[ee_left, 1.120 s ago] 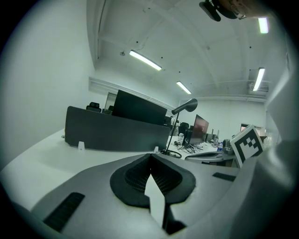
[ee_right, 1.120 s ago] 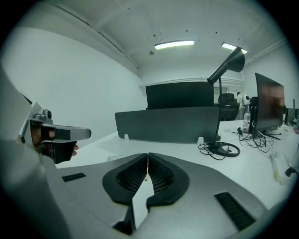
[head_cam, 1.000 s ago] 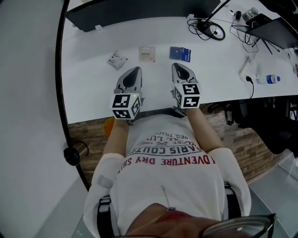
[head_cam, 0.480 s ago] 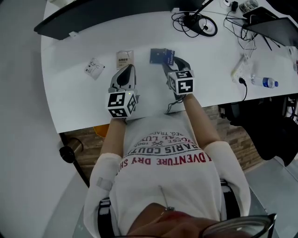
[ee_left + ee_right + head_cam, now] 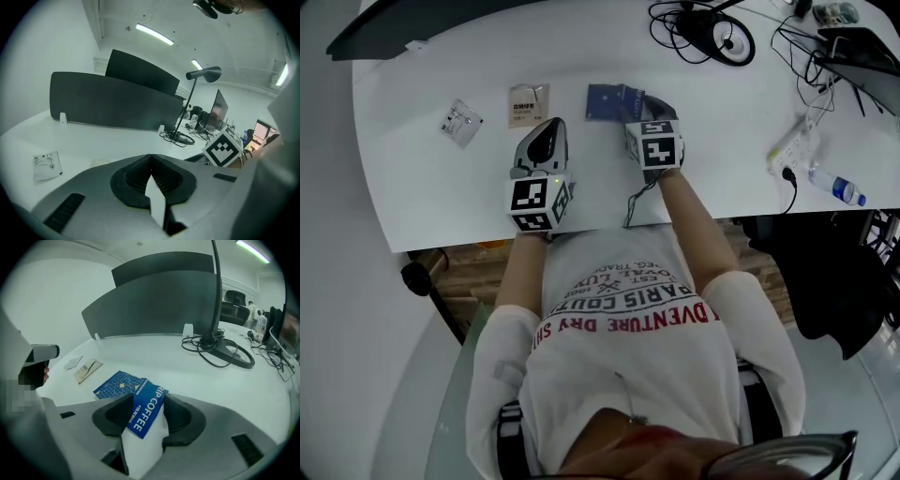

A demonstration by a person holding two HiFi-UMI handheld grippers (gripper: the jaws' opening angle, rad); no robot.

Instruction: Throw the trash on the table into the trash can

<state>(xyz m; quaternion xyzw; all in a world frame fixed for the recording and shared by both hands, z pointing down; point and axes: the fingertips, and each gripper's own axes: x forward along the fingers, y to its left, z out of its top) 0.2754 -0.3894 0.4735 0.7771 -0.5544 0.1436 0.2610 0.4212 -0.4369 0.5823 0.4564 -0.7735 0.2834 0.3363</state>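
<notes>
Near the top centre of the head view, the right tongs [image 5: 630, 105] were opening. The blue drip coffee packet [image 5: 605, 101] lay between the jaws on the white worktop [image 5: 741, 131]. In the right gripper view its printed near end reached back into the gap, and the pads did not appear to press on it. The left tongs [image 5: 546, 141] hung just left of centre, jaws closed together on nothing. A beige sachet [image 5: 528, 103] lay just beyond their tip, and a small white wrapper [image 5: 461, 122] lay further toward the upper left. All three pieces were on the worktop, and no view showed the trash can. The step in hand looked like the pickup of the coffee packet. A flat foil packet probably gives little to bite on. It would therefore pay to keep the right tongs low and square to the packet's narrow width, with both pads level with its edges. The bite would likely be surest on the near end, which seemed to sit slightly raised. Closing too high could skate over the packet or push it away. Pressing down hard could pin it flat to the worktop.
</notes>
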